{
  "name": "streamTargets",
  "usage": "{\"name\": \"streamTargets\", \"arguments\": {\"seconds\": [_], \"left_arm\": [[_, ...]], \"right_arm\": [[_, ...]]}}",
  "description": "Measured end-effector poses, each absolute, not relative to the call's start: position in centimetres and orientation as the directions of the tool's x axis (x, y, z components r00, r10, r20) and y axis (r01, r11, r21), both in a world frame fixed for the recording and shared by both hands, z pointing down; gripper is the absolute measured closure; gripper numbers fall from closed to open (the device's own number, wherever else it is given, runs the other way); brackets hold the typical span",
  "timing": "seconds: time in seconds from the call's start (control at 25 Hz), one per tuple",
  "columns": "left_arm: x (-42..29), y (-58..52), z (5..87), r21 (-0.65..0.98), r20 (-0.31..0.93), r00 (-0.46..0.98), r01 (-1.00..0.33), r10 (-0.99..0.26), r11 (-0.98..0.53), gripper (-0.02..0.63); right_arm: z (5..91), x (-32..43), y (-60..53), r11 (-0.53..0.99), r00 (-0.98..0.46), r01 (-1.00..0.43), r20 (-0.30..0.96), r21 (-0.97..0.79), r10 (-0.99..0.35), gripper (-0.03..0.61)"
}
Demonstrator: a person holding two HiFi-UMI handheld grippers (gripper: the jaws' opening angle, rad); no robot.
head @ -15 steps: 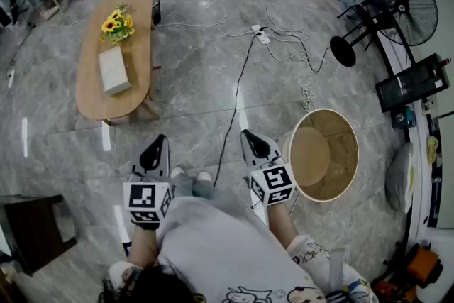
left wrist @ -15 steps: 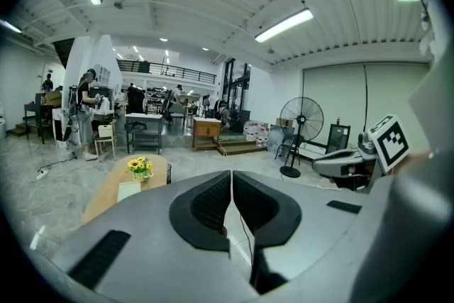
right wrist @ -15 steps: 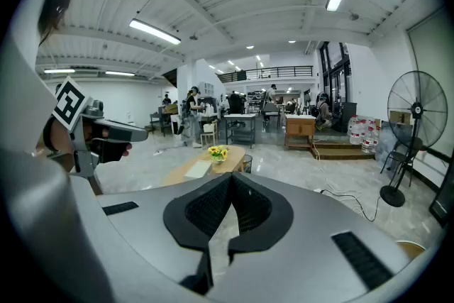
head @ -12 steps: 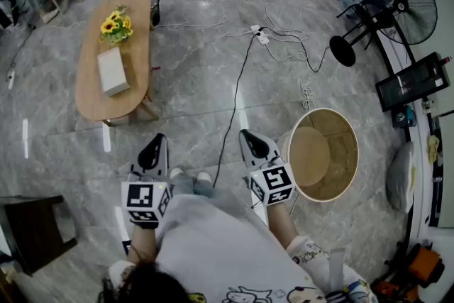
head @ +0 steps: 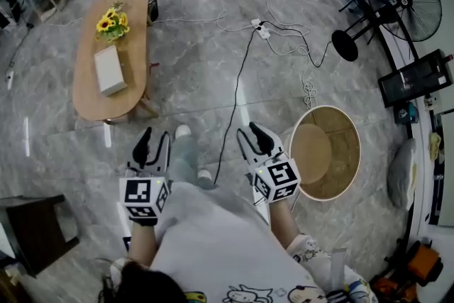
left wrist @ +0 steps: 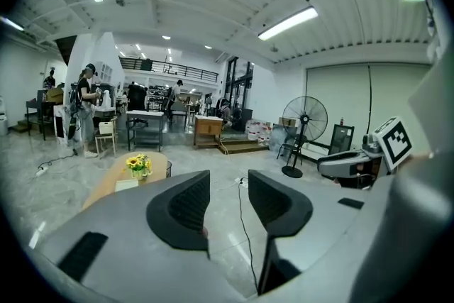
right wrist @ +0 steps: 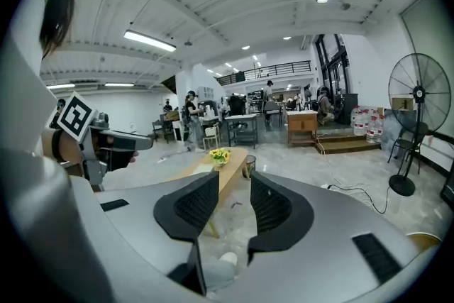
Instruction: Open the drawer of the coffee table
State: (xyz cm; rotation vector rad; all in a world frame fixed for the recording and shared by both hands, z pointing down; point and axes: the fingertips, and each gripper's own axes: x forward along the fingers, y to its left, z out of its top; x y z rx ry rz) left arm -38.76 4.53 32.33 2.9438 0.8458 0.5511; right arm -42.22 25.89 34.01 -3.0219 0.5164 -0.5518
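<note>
The oval wooden coffee table (head: 106,106) stands at the upper left on the marble floor and bears a bunch of sunflowers (head: 110,23) and a white box (head: 110,69). No drawer shows from this angle. My left gripper (head: 154,140) is held in the air short of the table's near end, open and empty. My right gripper (head: 254,135) is level with it to the right, also open with nothing between its jaws. In the left gripper view the left gripper (left wrist: 228,184) frames the floor, with the table (left wrist: 106,184) left of it. In the right gripper view the right gripper (right wrist: 234,199) points towards the table (right wrist: 230,170).
A black cable (head: 237,81) runs across the floor between the grippers to a power strip (head: 261,30). A round wicker basket (head: 347,152) stands to the right, a floor fan (head: 408,0) at the far right, a dark stool (head: 32,227) at the lower left.
Both grippers have moved forward towards the table. The person's left foot has stepped ahead, and the table sits slightly nearer in the head view.
</note>
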Motion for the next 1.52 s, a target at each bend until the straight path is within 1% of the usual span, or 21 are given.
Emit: {"name": "streamTargets", "arguments": {"seconds": [0.2, 0.44, 0.64, 0.88, 1.24, 1.52], "left_arm": [[-33.6, 4.3, 33.4, 0.131, 0.337, 0.786, 0.506, 0.518, -0.853, 0.433], [-23.6, 5.1, 33.2, 0.125, 0.331, 0.784, 0.515, 0.525, -0.848, 0.413], [-15.4, 5.5, 32.6, 0.125, 0.338, 0.773, 0.529, 0.537, -0.839, 0.387], [-7.4, 5.2, 31.6, 0.103, 0.338, 0.774, 0.535, 0.535, -0.838, 0.377], [-0.9, 2.9, 32.2, 0.106, 0.366, 0.789, 0.491, 0.494, -0.864, 0.373], [0.6, 0.0, 33.1, 0.113, 0.385, 0.814, 0.426, 0.435, -0.898, 0.373]], "right_arm": [[35.2, -37.4, 25.8, -0.945, 0.873, -0.313, 0.360, -0.098, -0.327, 0.437], [35.5, -28.1, 26.7, -0.946, 0.864, -0.309, 0.387, -0.095, -0.321, 0.417], [34.3, -20.5, 27.7, -0.951, 0.873, -0.288, 0.377, -0.116, -0.310, 0.388], [33.9, -13.3, 27.7, -0.951, 0.875, -0.275, 0.374, -0.141, -0.308, 0.373], [34.2, -5.2, 26.3, -0.936, 0.856, -0.301, 0.380, -0.182, -0.349, 0.367], [34.3, -1.4, 23.3, -0.910, 0.829, -0.364, 0.375, -0.199, -0.414, 0.365]]}}
